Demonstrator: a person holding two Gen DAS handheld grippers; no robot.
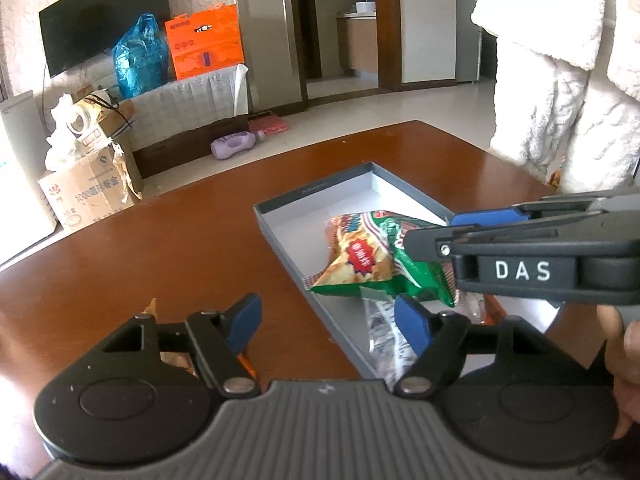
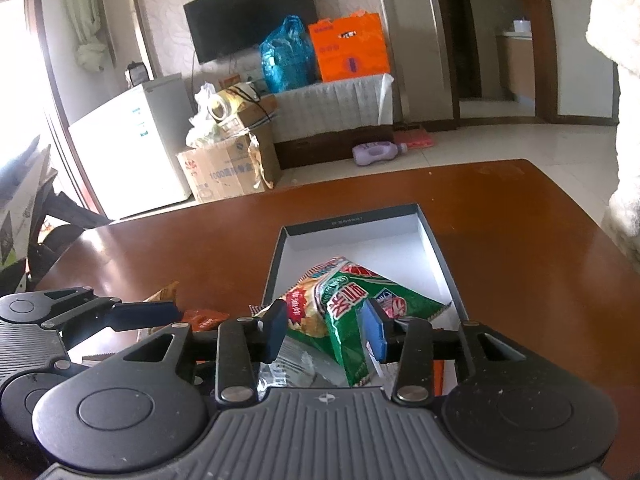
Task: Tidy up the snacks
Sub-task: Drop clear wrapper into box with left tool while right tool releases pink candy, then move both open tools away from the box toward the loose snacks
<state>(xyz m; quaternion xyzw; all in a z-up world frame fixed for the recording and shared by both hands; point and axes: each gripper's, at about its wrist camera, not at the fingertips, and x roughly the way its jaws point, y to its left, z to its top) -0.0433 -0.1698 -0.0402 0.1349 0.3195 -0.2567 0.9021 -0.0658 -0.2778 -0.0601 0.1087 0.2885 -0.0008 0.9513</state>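
Green snack bag (image 2: 344, 300) lies in grey box (image 2: 352, 222) on desk (image 2: 520, 216), between right tongs (image 2: 326, 330), half open, pads not pressing. Left tongs (image 1: 328, 322) wide open, empty. Bag's light, crinkly, slippery, contents crush easy; pinch at seam edge, gently.

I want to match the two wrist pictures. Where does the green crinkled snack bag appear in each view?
Left wrist view: the green crinkled snack bag lies right of centre, inside the shallow grey box, partly behind the right gripper.
Right wrist view: the bag is low in the centre, between the blue pads.
Shared landmark: the orange carton beside the black television.
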